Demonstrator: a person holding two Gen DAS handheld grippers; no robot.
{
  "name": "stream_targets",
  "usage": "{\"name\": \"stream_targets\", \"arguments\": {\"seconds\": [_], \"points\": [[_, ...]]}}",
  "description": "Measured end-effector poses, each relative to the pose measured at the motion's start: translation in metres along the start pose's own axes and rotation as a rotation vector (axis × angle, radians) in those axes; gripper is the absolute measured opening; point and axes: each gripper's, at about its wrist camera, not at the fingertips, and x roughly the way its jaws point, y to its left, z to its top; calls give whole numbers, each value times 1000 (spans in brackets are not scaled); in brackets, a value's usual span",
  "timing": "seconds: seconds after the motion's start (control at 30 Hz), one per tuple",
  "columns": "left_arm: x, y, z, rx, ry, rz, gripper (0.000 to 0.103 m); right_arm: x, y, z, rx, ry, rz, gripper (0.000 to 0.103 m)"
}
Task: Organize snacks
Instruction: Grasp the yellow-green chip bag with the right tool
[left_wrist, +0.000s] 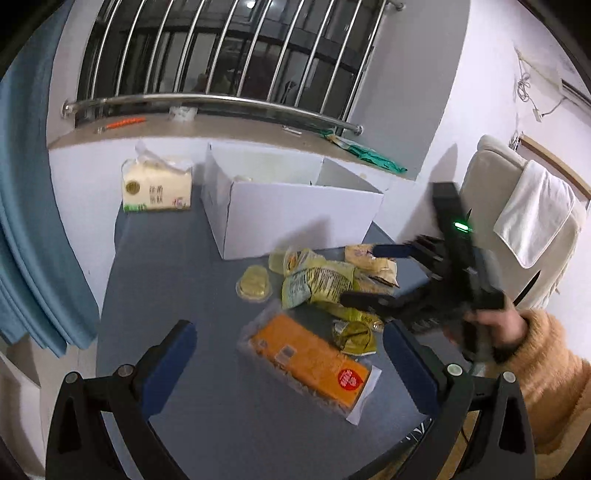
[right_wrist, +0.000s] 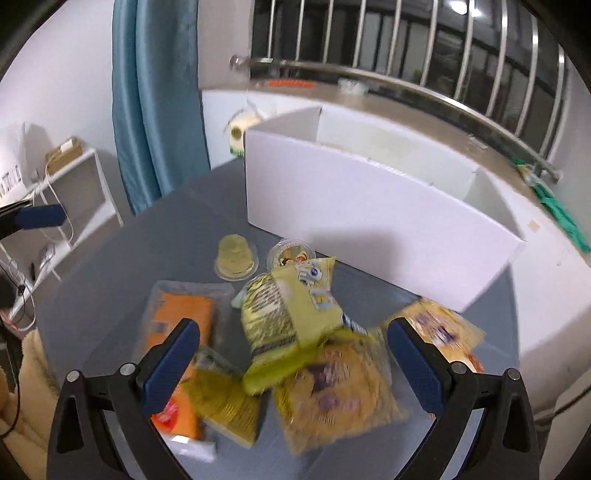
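Grey table (left_wrist: 166, 277) under a barred window (left_wrist: 229, 48), blue curtain (left_wrist: 26, 221) at the side. Heaped near its middle, snack packets (right_wrist: 295, 321): yellow-green bags overlapping, an orange pack (left_wrist: 314, 362) flat beside them, a jelly cup (left_wrist: 253, 282) just apart. Behind, touching nothing, an open white box (left_wrist: 295, 206). Above the heap, right gripper (right_wrist: 291, 354), spread wide, empty. Over the orange pack, left gripper (left_wrist: 291, 354), equally wide, empty. Farther back, a tissue pack (left_wrist: 157, 190).

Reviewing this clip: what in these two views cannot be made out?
- Inside of the white cardboard box: its near wall hides the contents in both views.
- Print on the yellow-green crinkled snack bags: motion-blurred in the right wrist view.
- Orange flat cracker packet: partly hidden by the right gripper finger there.
- Tissue pack: label too small.
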Motion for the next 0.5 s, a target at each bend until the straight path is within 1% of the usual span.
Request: {"name": "stream_targets", "arguments": {"seconds": [0.07, 0.23, 0.27, 0.3, 0.33, 0.37, 0.4, 0.5], "points": [[2, 3, -3, -5, 9, 11, 103, 21, -6, 7, -18, 45, 2, 103], [9, 13, -8, -28, 29, 23, 103, 53, -7, 13, -71, 130, 32, 103], [10, 13, -9, -31, 33, 23, 103, 57, -7, 12, -79, 138, 45, 101], [13, 14, -10, -30, 39, 24, 103, 59, -5, 11, -89, 140, 61, 85], [15, 14, -10, -27, 47, 27, 103, 60, -4, 11, -96, 146, 78, 73], [18, 14, -10, -23, 56, 31, 103, 60, -2, 10, -104, 139, 70, 72], [21, 14, -10, -19, 63, 30, 103, 58, 0, 9, -108, 129, 61, 65], [28, 13, -9, -4, 65, 16, 103, 38, -6, 8, -35, 43, 103, 63]]}}
